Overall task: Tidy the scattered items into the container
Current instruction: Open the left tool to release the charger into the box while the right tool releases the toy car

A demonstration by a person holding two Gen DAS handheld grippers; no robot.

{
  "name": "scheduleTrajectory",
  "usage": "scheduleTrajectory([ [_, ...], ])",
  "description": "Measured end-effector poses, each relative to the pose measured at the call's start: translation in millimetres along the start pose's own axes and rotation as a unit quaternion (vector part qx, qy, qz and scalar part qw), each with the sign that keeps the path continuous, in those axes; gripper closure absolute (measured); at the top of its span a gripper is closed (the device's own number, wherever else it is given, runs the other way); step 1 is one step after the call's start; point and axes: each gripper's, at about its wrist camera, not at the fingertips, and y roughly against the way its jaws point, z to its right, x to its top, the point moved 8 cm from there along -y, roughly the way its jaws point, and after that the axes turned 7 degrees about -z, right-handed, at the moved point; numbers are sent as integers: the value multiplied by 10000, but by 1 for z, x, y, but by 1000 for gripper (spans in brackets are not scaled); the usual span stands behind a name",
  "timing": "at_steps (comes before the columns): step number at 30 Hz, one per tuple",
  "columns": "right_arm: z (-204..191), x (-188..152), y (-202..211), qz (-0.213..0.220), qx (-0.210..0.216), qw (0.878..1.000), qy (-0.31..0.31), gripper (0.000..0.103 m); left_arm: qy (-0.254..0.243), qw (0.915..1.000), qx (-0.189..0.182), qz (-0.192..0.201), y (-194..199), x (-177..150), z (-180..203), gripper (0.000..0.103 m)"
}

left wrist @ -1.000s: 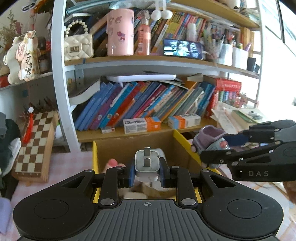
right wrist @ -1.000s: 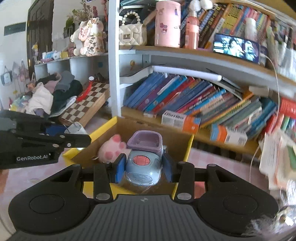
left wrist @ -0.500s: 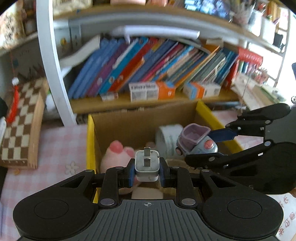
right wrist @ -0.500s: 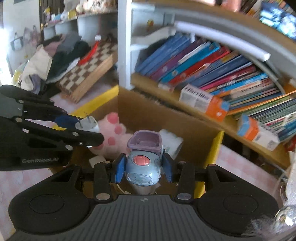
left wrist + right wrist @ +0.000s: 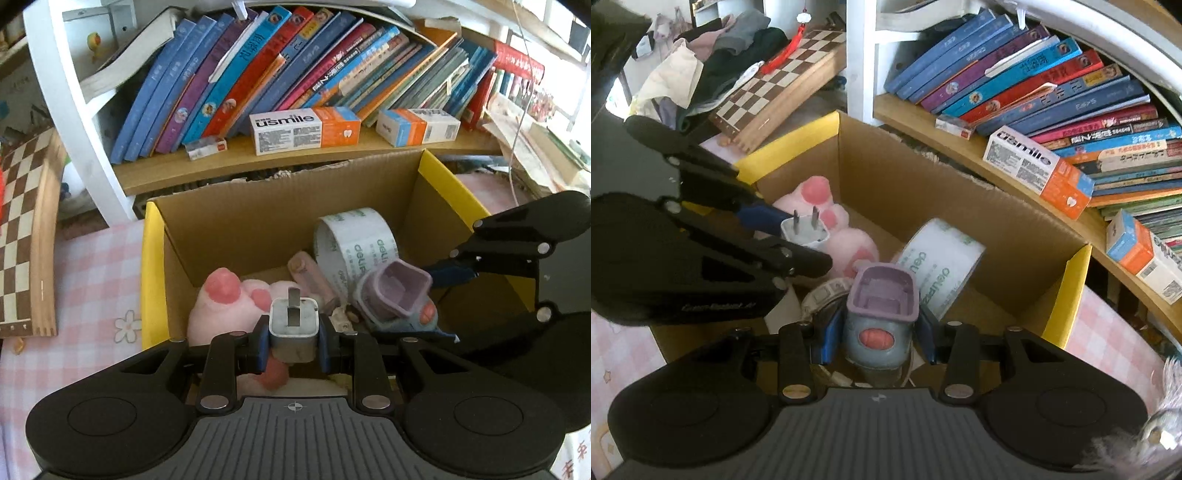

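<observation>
An open cardboard box point(image 5: 255, 225) with yellow flaps stands before the bookshelf; it also shows in the right wrist view point(image 5: 923, 192). My left gripper point(image 5: 293, 339) is shut on a white plug adapter point(image 5: 293, 328), held inside the box's opening; the adapter also shows in the right wrist view point(image 5: 805, 232). My right gripper point(image 5: 881, 336) is shut on a blue and purple toy car point(image 5: 881, 317), also low inside the box, to the right of the left gripper point(image 5: 399, 299). In the box lie a pink plush paw point(image 5: 225, 306), a tape roll point(image 5: 354, 243) and a watch point(image 5: 820, 295).
A shelf of leaning books point(image 5: 295, 74) with toothpaste boxes point(image 5: 306, 129) stands just behind the box. A wooden chessboard point(image 5: 22, 229) leans at the left on the pink checked cloth point(image 5: 92, 280). A heap of clothes point(image 5: 713, 70) lies far left.
Both grippers have tipped down and moved lower into the box, each still holding its item. The box interior now fills more of both views.
</observation>
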Motion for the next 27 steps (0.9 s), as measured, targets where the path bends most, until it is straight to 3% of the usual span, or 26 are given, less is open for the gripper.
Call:
scheduleTrajectory([
  [5, 2, -3, -1, -15, 105, 9999, -69, 65, -38, 10000, -76, 21, 2, 1, 1, 72],
  [9, 2, -2, 6, 125, 171, 9997, -100, 59, -59, 9996, -63, 260, 16, 4, 2, 57],
  [18, -3, 4, 40, 585, 70, 9982, -83, 44, 152, 9963, 87, 840, 62, 6, -6, 55],
  [25, -14, 4, 73, 943, -61, 9955, -101, 44, 339, 9909, 22, 1305, 102, 0, -2, 54],
  [27, -20, 1, 86, 1073, -111, 9940, -150, 43, 341, 9889, -25, 1444, 115, -5, 3, 50],
])
